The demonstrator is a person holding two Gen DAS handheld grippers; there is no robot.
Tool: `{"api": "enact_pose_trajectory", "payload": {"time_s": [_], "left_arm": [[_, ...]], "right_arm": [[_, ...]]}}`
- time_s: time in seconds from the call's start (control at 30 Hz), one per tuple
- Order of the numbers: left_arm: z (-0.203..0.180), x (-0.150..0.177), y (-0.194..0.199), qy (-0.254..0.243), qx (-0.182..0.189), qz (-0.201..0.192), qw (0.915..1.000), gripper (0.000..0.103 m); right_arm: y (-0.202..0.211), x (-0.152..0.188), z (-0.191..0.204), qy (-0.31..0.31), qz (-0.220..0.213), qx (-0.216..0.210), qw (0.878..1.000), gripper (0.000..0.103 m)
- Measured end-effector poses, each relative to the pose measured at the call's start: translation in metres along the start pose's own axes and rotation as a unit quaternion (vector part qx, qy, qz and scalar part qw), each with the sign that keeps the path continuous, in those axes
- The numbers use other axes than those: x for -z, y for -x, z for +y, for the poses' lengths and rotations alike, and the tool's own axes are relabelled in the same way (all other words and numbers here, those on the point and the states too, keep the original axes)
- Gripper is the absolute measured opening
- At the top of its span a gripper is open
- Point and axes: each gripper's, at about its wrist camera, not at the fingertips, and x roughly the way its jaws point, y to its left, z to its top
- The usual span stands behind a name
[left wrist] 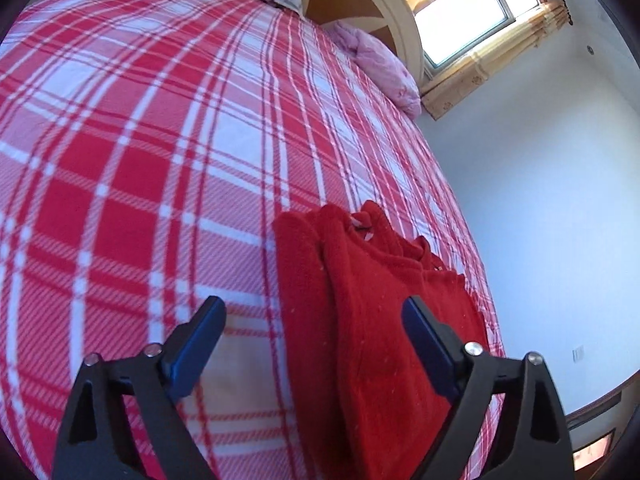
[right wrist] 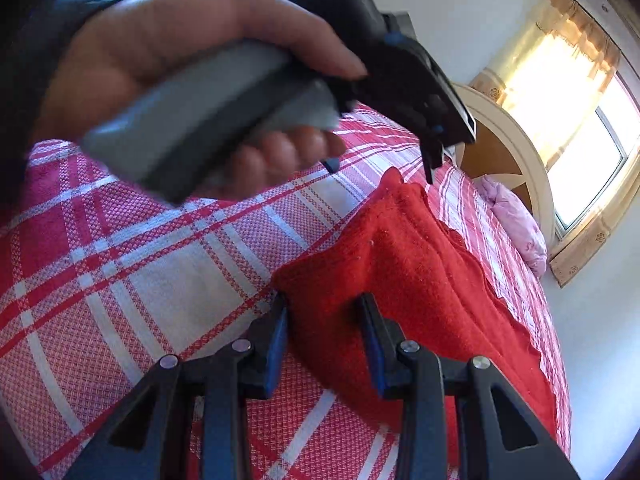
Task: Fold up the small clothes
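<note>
So the red fleece garment (right wrist: 420, 280) is lying folded lengthwise on the bed (left wrist: 140, 140), close to the edge on the wall side, with the plaid sheet under it. The right gripper (right wrist: 324, 312) has its jaws closed on the near corner of the folded stack, fabric bunched between the blue pads, I'd guess to pin the layers so they don't slide apart. The left gripper (left wrist: 314, 320) is wide open with nothing in it, hovering over the near end of the garment; from the right wrist view you can see the person's hand (right wrist: 180, 80) carrying it above the bed. My read: it's free to take another edge for the next fold. Pink pillow (left wrist: 380, 68) sits up by the headboard, well apart.
</note>
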Motion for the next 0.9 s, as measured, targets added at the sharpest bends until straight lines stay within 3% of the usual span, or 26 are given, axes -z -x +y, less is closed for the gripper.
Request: {"api": "enact_pose_trajectory", "payload": {"time_s": [0.1,0.17,0.23,0.27,0.33,0.4,0.63,0.9], "left_arm": [[-0.006,-0.006,-0.009,-0.014,-0.003,0.010,0.9998,0.089],[-0.012,-0.008,-0.015,-0.030,0.000,0.021,0.9993,0.079],[-0.015,-0.010,-0.022,-0.043,-0.001,0.030,0.9986,0.045],[-0.016,-0.012,-0.024,-0.049,-0.002,0.033,0.9983,0.015],[-0.015,-0.013,-0.028,-0.047,-0.007,0.036,0.9982,0.015],[-0.015,-0.014,-0.025,-0.038,-0.006,0.024,0.9990,0.013],[-0.022,-0.018,-0.011,-0.021,-0.004,0.005,0.9998,0.013],[-0.052,-0.027,-0.002,0.001,0.026,-0.015,0.9996,0.012]], "right_arm": [[0.000,0.000,0.000,-0.004,-0.001,-0.002,1.000,0.035],[0.000,0.001,-0.001,-0.007,-0.002,-0.004,1.000,0.035],[0.000,0.001,-0.002,-0.012,-0.003,-0.008,1.000,0.034],[0.000,0.001,-0.003,-0.013,-0.003,-0.008,1.000,0.031],[-0.001,0.001,-0.005,-0.017,-0.001,-0.008,1.000,0.018],[-0.001,0.002,-0.007,-0.024,-0.003,-0.014,1.000,0.015],[0.018,0.004,-0.032,-0.080,-0.043,-0.043,0.995,0.012],[0.046,0.016,-0.075,-0.167,-0.077,-0.090,0.979,0.008]]}}
